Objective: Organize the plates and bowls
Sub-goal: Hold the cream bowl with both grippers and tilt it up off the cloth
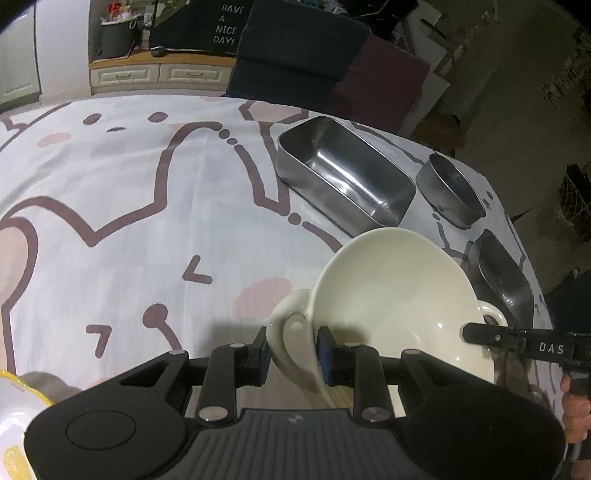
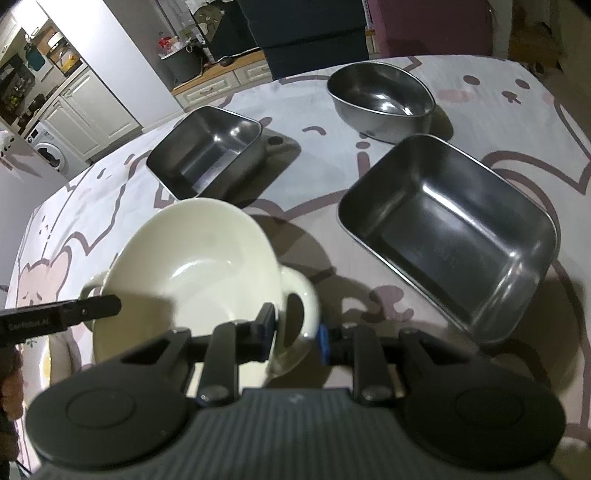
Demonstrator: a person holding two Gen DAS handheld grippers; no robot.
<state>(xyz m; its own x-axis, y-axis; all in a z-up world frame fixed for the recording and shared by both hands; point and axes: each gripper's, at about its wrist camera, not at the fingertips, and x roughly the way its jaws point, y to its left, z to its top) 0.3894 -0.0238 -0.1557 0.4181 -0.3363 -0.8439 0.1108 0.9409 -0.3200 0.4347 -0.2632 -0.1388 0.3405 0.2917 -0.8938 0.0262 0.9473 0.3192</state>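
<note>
You've got one cream two-handled bowl (image 1: 399,295), glossy and tilted above the cartoon-print tablecloth (image 1: 147,221). Your left gripper (image 1: 293,350) pinches one handle, your right gripper (image 2: 295,334) pinches the other. Three steel containers: two rectangular trays (image 2: 448,236) (image 2: 207,147), one oval bowl (image 2: 382,99).

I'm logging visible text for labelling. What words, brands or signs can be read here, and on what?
"HAVE A NICE DAY!" on the dark sign behind the table.
"DAS" on the right gripper, seen from the left wrist; the rest is cut off.
"GenRobot.AI", faint, on the left gripper, seen from the right wrist.
The cream bowl and steel containers show none.
</note>
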